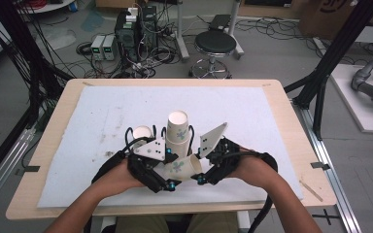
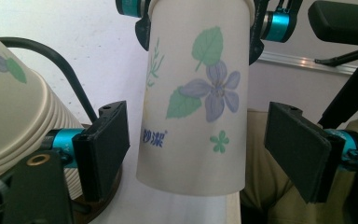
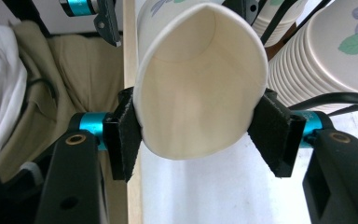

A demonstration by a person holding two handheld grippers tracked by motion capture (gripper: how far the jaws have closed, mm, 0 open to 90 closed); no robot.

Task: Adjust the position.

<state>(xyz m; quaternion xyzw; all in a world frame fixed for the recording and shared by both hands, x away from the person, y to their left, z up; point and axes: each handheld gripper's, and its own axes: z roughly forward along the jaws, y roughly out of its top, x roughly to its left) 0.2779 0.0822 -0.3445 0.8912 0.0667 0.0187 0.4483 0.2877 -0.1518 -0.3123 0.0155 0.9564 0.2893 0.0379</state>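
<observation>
1. One white paper cup printed with a violet flower and green leaves [image 1: 178, 168] lies on its side between the two grippers, above the near part of the table, just in front of the person.
2. In the right gripper view its open mouth [image 3: 200, 84] faces the camera and is squeezed into an oval.
3. The right gripper [image 3: 200, 135] is clamped on that cup: both black pads press against the rim at either side.
4. The left gripper [image 2: 209, 154] has its jaws apart; the cup's narrow end hangs between the pads with a gap on both sides, so neither pad touches it.
5. In the left gripper view blue characters are printed low on the cup wall, beside a small green flower.
6. A tall stack of matching flowered paper cups [image 1: 178, 127] stands upright just beyond the grippers, near the held cup.
7. A single smaller white cup [image 1: 142, 133] stands to the left of the stack, close to the left gripper's cable.
8. All of this sits on a white sheet [image 1: 272, 121] spread over a pale wooden table [image 1: 291, 126].
9. Beyond the table a black round stool [image 1: 215, 43] stands on a grey floor strewn with cables.
</observation>
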